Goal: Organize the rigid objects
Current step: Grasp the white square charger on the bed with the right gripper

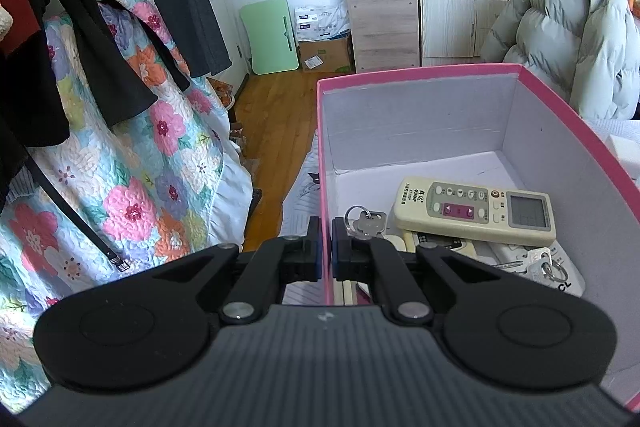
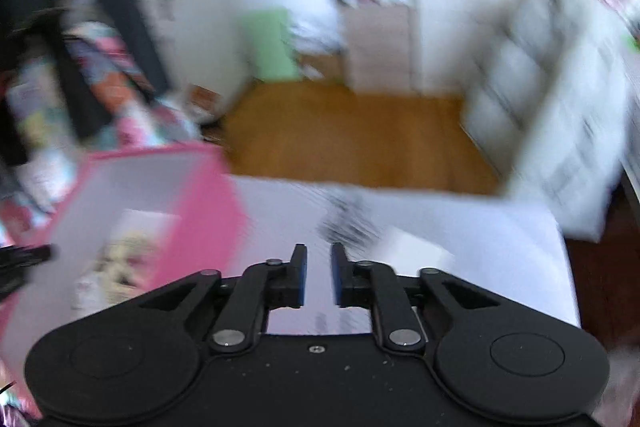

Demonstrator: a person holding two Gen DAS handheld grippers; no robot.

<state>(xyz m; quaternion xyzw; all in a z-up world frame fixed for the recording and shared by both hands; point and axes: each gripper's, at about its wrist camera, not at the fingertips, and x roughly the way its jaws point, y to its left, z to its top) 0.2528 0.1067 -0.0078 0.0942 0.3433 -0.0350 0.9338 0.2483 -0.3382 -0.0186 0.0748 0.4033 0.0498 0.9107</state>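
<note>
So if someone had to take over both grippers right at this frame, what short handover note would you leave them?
Left gripper: shut on the near wall of the pink cardboard box, steadying it.
Right gripper: jaws slightly apart, nothing between them, over the white bedsheet to the right of the box; its view is motion-blurred.
In the box: cream air-conditioner remote with grey screen, silver keys on a ring, a second key bunch on a white remote beneath.
Done: these items are boxed.
Left: a pale flat object lies just ahead of the right gripper, too blurred to identify; probably next.
</note>
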